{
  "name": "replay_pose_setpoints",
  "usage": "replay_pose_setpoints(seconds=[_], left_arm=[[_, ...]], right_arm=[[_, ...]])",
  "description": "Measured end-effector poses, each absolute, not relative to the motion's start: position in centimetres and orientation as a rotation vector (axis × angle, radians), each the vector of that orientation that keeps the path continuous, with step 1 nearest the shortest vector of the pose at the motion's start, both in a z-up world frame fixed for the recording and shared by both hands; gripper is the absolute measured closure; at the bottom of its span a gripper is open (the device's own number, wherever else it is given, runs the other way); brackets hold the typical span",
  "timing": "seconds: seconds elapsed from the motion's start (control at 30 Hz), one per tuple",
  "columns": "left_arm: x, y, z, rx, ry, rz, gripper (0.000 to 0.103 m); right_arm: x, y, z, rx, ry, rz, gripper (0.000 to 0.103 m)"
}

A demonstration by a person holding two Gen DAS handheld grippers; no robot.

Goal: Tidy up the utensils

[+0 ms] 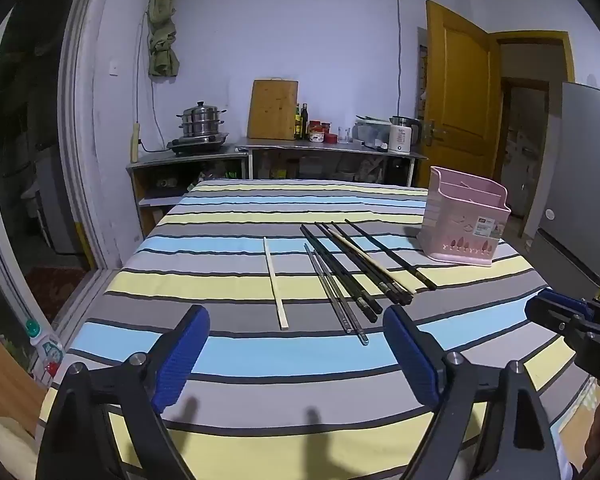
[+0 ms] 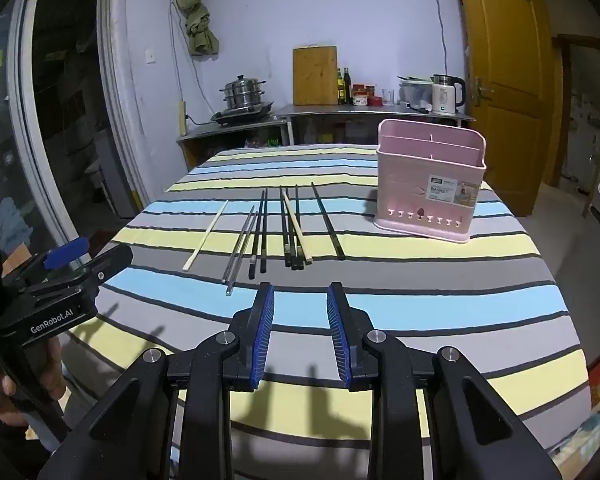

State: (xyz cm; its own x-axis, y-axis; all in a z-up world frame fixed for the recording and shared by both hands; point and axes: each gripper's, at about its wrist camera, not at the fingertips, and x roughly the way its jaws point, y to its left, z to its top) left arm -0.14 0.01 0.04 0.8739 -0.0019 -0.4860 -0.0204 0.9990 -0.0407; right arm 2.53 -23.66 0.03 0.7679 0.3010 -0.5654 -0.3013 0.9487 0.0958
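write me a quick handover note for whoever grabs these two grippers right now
Left gripper: jaws wide open, empty, above the near side of the striped tablecloth.
Right gripper: jaws open but narrower, empty, also above the near side of the cloth.
Chopsticks all lie loose mid-table: one pale wooden chopstick off alone on the left, a clear pair, then the black chopsticks with a second pale one lying across them.
Pink utensil holder stands upright at the far right; I see no chopsticks in it.
Done: nothing yet. Left: every chopstick still has to go into the holder.
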Motion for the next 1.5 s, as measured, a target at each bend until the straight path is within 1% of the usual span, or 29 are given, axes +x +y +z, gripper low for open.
replay_pose_setpoints(seconds=[1.5], left_arm=[[-0.24,-0.79,0.07,-0.048,0.527,-0.027,0.014]], right_arm=[[1.95,-23.65,0.61,-0.003,0.602,0.315,0.075]])
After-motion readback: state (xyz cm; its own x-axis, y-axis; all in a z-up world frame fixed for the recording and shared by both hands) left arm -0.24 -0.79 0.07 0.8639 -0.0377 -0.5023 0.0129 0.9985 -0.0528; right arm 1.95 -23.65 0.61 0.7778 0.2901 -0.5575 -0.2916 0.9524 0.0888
